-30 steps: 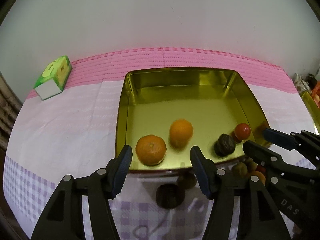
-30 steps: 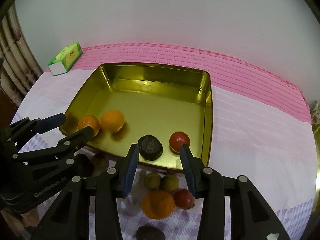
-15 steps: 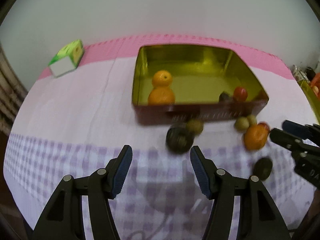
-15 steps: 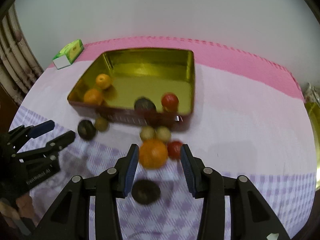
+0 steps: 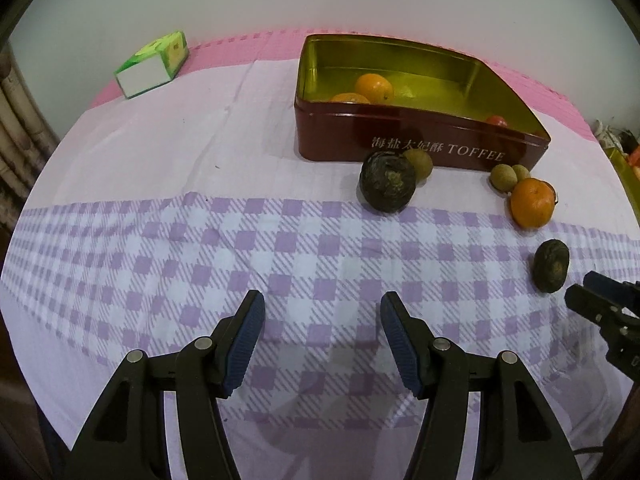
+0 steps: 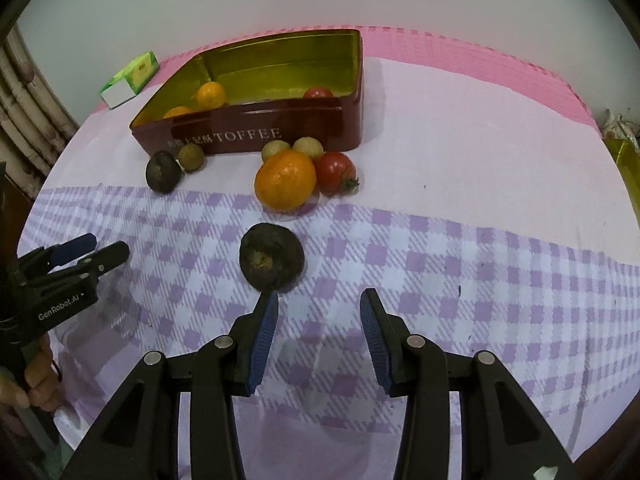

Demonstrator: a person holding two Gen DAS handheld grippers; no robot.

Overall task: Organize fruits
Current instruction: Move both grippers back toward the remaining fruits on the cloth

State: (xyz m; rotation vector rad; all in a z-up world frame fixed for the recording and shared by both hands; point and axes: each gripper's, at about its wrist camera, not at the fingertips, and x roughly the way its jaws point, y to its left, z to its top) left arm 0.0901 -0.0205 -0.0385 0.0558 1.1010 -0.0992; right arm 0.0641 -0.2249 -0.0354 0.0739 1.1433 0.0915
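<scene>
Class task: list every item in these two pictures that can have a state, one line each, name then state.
left gripper: open, empty, above the cloth.
right gripper: open, empty.
toffee tin: lidless, upright, holding fruit.
oranges in tin: two, inside.
orange on cloth: outside the tin.
tomato: outside, beside that orange.
dark fruit: loose, ahead of right gripper.
green carton: lying flat.

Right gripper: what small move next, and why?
Probably ease the right gripper forward and slightly left around the dark fruit. Its jaws are open and empty, and that fruit lies just ahead, apart from the others, outside the tin.
</scene>
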